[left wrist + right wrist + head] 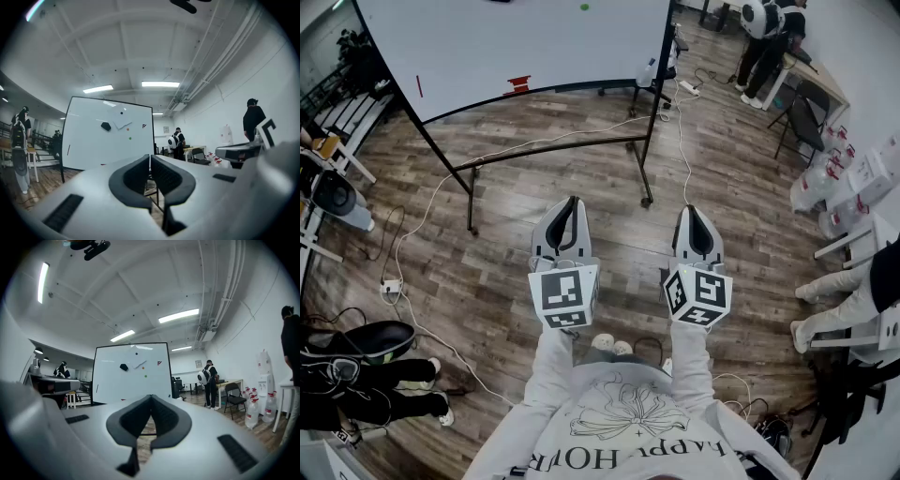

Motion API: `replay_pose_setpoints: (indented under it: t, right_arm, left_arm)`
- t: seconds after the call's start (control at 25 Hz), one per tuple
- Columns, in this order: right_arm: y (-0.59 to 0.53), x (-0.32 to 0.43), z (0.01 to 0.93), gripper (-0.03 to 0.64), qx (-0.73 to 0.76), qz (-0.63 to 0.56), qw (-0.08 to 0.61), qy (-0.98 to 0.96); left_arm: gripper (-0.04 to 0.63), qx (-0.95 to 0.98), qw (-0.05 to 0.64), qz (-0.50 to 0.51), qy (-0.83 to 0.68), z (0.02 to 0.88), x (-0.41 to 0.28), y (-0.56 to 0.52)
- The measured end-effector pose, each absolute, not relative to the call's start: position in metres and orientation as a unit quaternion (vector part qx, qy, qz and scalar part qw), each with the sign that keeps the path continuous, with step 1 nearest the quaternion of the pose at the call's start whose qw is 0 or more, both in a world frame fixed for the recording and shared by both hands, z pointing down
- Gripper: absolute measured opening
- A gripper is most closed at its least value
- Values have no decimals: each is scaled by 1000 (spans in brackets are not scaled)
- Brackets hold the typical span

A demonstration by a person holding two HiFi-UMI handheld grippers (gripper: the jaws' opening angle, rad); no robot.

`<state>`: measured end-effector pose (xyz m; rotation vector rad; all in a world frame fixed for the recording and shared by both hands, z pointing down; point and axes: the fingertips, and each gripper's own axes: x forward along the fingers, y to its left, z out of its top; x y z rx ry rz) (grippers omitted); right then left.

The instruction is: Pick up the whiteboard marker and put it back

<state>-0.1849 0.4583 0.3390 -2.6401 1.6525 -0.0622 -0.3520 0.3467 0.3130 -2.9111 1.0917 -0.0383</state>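
A white whiteboard point(525, 42) on a black wheeled stand point(558, 155) faces me across the wood floor. A thin red stick, which may be the marker point(417, 86), sits on the board's left part; I cannot tell for sure. A small red item point(517, 84) lies at the board's lower edge. My left gripper point(573, 202) and right gripper point(690, 211) are held level side by side, well short of the board, both shut and empty. In the left gripper view the board point(110, 136) carries a black eraser point(106, 126); the right gripper view shows the board point(131, 373) too.
White cables point(441, 187) and a power strip point(391, 286) lie on the floor. A person point(769, 37) stands by a table at the back right. Water bottles point(825, 187) line the right side. Someone's legs point(834, 300) are at the right; another person point(366, 384) at the lower left.
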Motion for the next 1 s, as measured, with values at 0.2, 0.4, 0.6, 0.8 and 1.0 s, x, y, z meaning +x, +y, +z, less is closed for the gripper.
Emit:
replay_pose_setpoints:
  t: [0.2, 0.4, 0.6, 0.8, 1.0]
  right_arm:
    - [452, -184, 338, 3, -847, -20, 13, 531]
    - [445, -181, 341, 3, -848, -21, 13, 530]
    - [434, -186, 351, 5, -850, -25, 17, 526]
    - [423, -183, 365, 5, -851, -37, 11, 523]
    - [405, -163, 372, 5, -851, -52, 23, 523]
  left_arm:
    - [12, -936, 14, -12, 351, 313, -351, 341]
    - [12, -937, 18, -13, 349, 314, -348, 334]
    - [12, -937, 17, -19, 348, 323, -351, 322]
    - [12, -940, 13, -30, 341, 335, -345, 309]
    - [12, -939, 7, -39, 342, 343, -328, 291]
